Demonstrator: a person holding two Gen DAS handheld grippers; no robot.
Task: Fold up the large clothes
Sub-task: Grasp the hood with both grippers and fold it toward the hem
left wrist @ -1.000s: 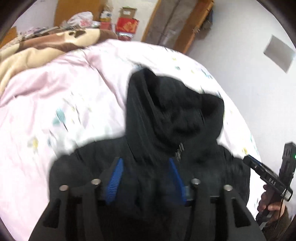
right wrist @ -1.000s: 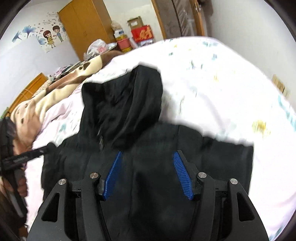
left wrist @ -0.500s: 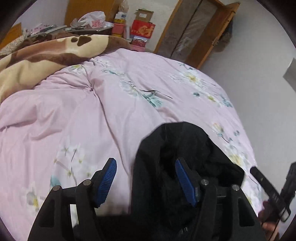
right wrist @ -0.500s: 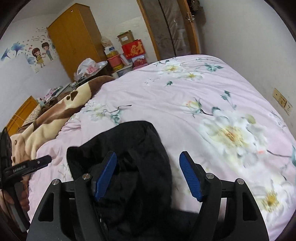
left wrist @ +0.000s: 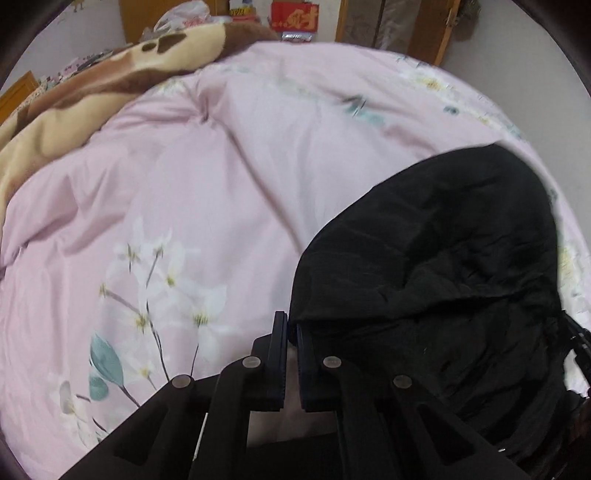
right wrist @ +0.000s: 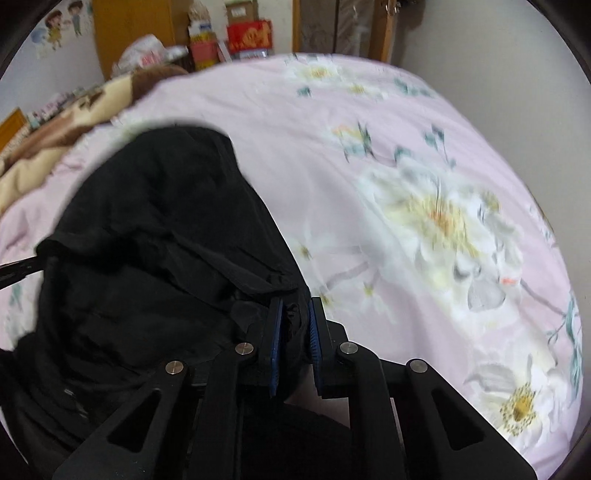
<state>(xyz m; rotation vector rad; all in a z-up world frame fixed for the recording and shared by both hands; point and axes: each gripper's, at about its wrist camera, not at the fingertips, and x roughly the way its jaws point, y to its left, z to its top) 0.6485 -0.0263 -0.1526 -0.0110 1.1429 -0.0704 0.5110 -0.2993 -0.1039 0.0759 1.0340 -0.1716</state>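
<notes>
Left wrist view: our left gripper (left wrist: 291, 332), jaws pressed together, pinching edge of black hooded garment (left wrist: 443, 266). Right gripper (right wrist: 295, 314), jaws closing, black cloth bunched between them. Garment lies on pink floral duvet (left wrist: 221, 166). Beyond we see brown-and-cream blanket (left wrist: 92, 85), then orange wardrobe (right wrist: 133, 33).

At the lower centre of the frame the left gripper (left wrist: 291, 326) pinches the left edge of a black hooded garment (left wrist: 443, 266), which fills the right side over a pink floral quilt (left wrist: 221, 166), a brown-and-cream blanket (left wrist: 92, 85) bunched upper left.
</notes>
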